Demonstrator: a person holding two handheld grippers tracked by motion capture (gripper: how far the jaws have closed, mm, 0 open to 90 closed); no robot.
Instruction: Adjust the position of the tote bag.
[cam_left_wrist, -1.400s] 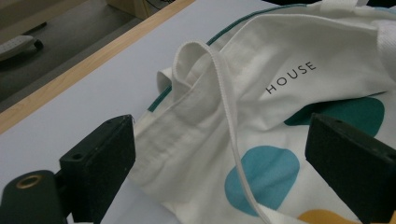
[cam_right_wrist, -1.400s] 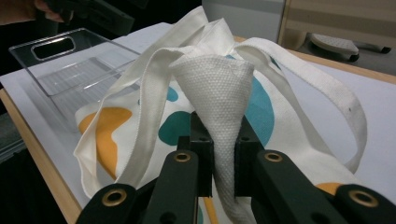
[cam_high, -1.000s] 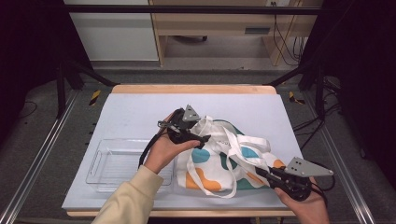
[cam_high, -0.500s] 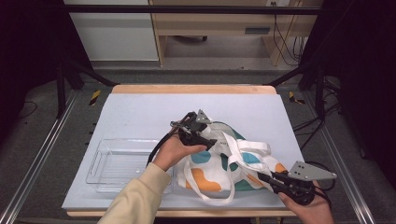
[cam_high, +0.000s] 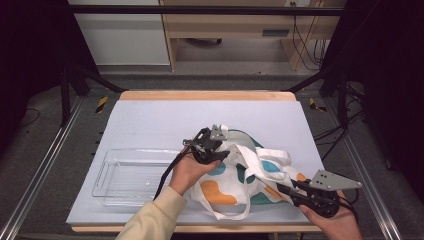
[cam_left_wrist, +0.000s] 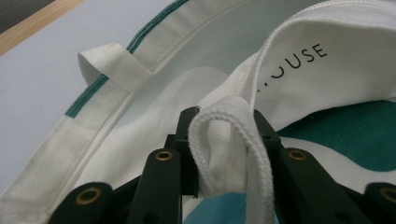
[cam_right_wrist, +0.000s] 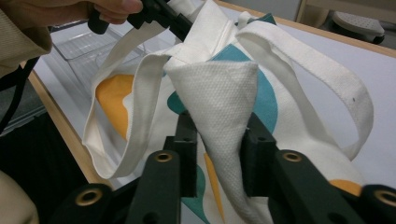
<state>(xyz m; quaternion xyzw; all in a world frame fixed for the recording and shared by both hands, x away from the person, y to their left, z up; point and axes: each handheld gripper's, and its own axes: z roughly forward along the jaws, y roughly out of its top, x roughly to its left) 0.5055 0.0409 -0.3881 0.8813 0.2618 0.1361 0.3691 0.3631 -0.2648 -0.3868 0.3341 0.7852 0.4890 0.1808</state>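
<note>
A white tote bag (cam_high: 235, 187) with orange and teal patches lies rumpled on the near right of the table. My left gripper (cam_high: 223, 152) is at the bag's far rim. Its jaws have just been closing, and in the left gripper view (cam_left_wrist: 224, 116) they pinch a rolled fold of the hem. My right gripper (cam_high: 282, 189) sits at the bag's near right corner. Its jaws have just been opening, and a cone of the bag's cloth (cam_right_wrist: 224, 84) still stands between them (cam_right_wrist: 219, 121), touching both pads. A carrying strap (cam_right_wrist: 322, 70) loops to the right.
A clear plastic tray (cam_high: 107, 175) lies on the near left of the pale mat (cam_high: 165, 120), just left of the left hand. The table's wooden front edge (cam_high: 200, 229) runs close under the bag. Dark frame rails flank the table on both sides.
The left gripper has moved right and down onto the bag's rim and closed on the hem. The bag's mouth and straps have shifted with it. The right hand has stayed in place.
</note>
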